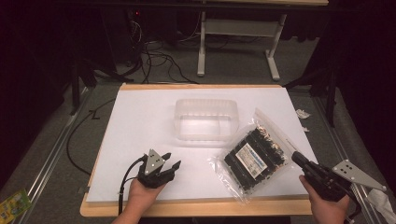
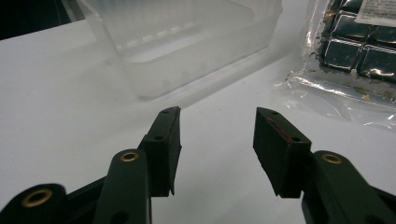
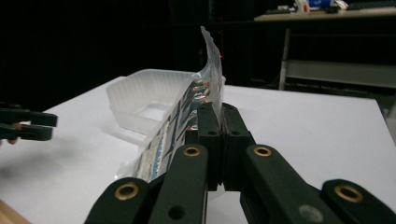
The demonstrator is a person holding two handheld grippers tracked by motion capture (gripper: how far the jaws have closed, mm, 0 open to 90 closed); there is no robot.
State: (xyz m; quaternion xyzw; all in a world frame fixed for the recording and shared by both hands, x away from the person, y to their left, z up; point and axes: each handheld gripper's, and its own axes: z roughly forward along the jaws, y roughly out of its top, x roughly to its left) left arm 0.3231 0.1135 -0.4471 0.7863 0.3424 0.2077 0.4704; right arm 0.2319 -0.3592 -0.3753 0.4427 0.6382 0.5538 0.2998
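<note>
A clear bag of dark wrapped snacks (image 1: 254,156) lies at the right of the white board (image 1: 140,121), with its right edge raised. My right gripper (image 1: 295,157) is shut on that edge; in the right gripper view the jaws (image 3: 217,109) pinch the plastic and the bag (image 3: 180,121) stands on edge in front of them. A clear plastic tub (image 1: 206,119) sits mid-board, empty. My left gripper (image 1: 170,161) rests near the front left, open, with nothing between its pads (image 2: 217,116). From it, the tub (image 2: 187,42) lies ahead and the bag (image 2: 355,51) to the right.
The board lies on a wooden tabletop (image 1: 196,207) whose edge runs along the front. Cables (image 1: 159,60) and a white table frame (image 1: 238,32) stand on the floor beyond. A green packet (image 1: 11,203) lies on the floor at the lower left.
</note>
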